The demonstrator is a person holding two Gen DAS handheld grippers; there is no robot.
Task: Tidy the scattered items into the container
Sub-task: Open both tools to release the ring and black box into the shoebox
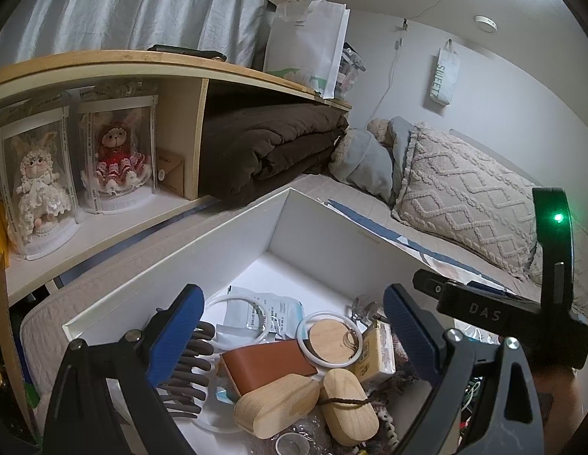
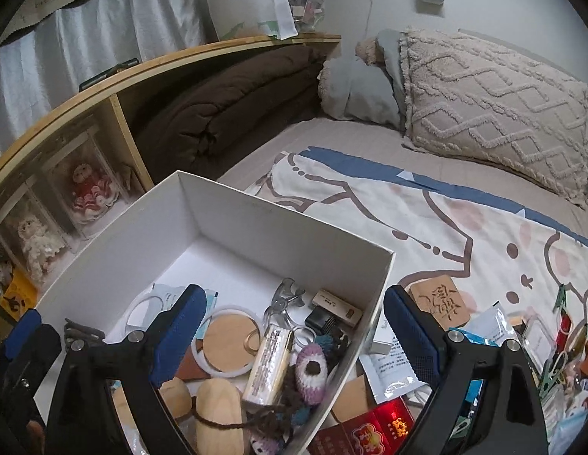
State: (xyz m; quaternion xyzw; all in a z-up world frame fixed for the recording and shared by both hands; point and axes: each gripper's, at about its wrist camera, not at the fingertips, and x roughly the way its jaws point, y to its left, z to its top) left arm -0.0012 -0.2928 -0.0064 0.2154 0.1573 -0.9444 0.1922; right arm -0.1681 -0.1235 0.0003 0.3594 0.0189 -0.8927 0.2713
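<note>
A white open box [image 1: 320,223] [image 2: 279,227] sits on the bed and holds several items: wooden ovals [image 1: 279,405], a brown leather case [image 1: 263,364], white rings [image 1: 328,341], a wooden disc [image 2: 229,337], a crochet ball [image 2: 311,373]. My left gripper [image 1: 294,337] is open and empty over the box. My right gripper [image 2: 294,335] is open and empty, straddling the box's right wall. Scattered items lie outside to the right: a red cigarette pack [image 2: 373,428], a carved wooden block [image 2: 440,303], paper packets [image 2: 392,371].
A wooden shelf [image 1: 203,129] on the left holds boxed dolls [image 1: 115,155] and a folded brown blanket [image 1: 271,151]. A knitted pillow [image 2: 495,110] lies at the bed's far right. More small clutter [image 2: 559,356] lies at the right edge.
</note>
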